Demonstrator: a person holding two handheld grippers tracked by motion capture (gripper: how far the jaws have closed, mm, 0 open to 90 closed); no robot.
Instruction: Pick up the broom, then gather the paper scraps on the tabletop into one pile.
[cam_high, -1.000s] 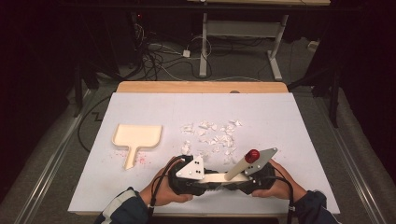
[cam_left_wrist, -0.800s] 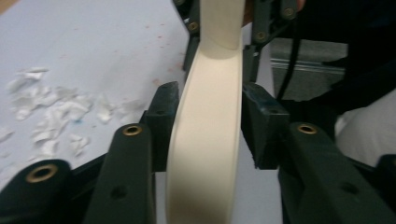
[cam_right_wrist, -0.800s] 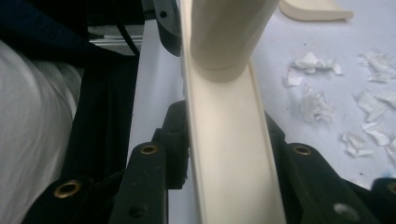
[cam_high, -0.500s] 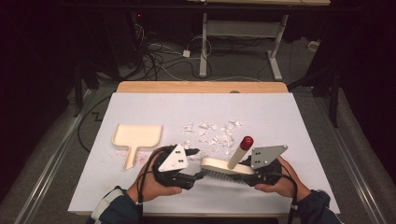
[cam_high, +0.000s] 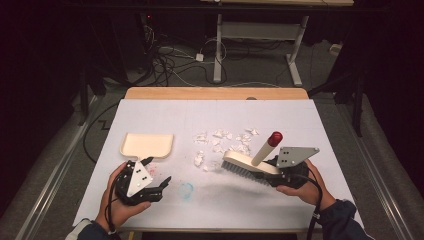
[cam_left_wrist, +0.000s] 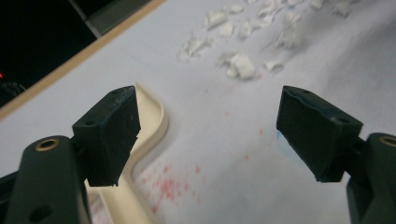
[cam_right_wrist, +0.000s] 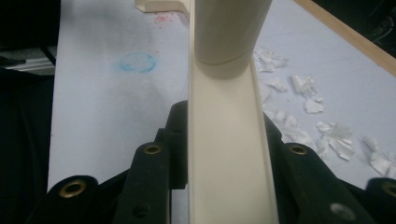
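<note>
Gripping the cream brush (cam_high: 247, 165) near the bench's (cam_high: 300, 120) front right, the right gripper's (cam_high: 280, 172) fingers clamp its back; the left gripper's (cam_high: 152, 175) fingers, just opening, stand empty beside the dustpan (cam_high: 147, 145). No readable writing.

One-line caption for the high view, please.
Right gripper holds a brush beside paper scraps; open left gripper nears the dustpan.
</note>
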